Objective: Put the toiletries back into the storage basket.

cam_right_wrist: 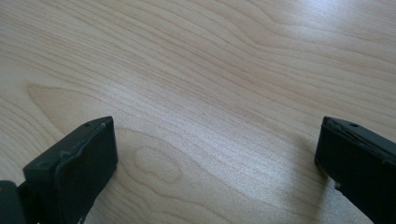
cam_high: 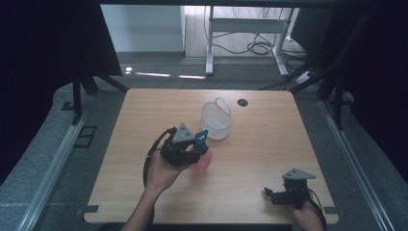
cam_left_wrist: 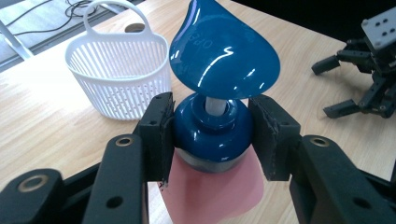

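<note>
Two black jaws of the left gripper (cam_left_wrist: pixel 210 135) are clamped on the glossy blue collar of a pink pump bottle with a teardrop-shaped blue plastic head (cam_left_wrist: pixel 224 51), held near the middle of the wooden table (cam_high: pixel 269 144), just before a white slotted plastic basket (cam_high: pixel 215 120). The collar looks slick and rigid; the bottle probably light. Its long axis runs upright, spout aimed toward the far edge. The right gripper (cam_high: pixel 270 195), near the front right corner, is spread wide with nothing between its jaws.
</note>
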Available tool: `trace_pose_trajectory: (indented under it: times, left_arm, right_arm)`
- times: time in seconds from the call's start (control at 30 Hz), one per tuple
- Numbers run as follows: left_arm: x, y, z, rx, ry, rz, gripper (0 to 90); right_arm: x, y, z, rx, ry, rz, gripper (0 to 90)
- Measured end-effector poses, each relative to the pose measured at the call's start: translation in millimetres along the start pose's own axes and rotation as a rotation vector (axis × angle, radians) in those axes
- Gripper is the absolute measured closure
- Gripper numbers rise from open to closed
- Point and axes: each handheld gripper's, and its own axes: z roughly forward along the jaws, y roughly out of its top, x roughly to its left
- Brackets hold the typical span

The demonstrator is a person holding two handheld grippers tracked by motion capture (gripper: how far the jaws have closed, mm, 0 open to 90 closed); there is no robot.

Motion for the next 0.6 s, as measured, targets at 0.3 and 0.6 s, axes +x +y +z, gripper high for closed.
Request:
trace_pose_trajectory:
  times: [0.3, 0.6]
  left_arm:
    - [10.1, 14.8, 4.5, -0.004, 0.011, -0.005, 53.0]
    - [17.4, 29.5, 10.1, -0.006, 0.021, -0.003, 53.0]
  right_arm:
    - [0.2, -0.1, 0.2, -0.003, 0.0, 0.001, 0.0]
    - [0.2, -0.1, 0.2, -0.003, 0.0, 0.0, 0.0]
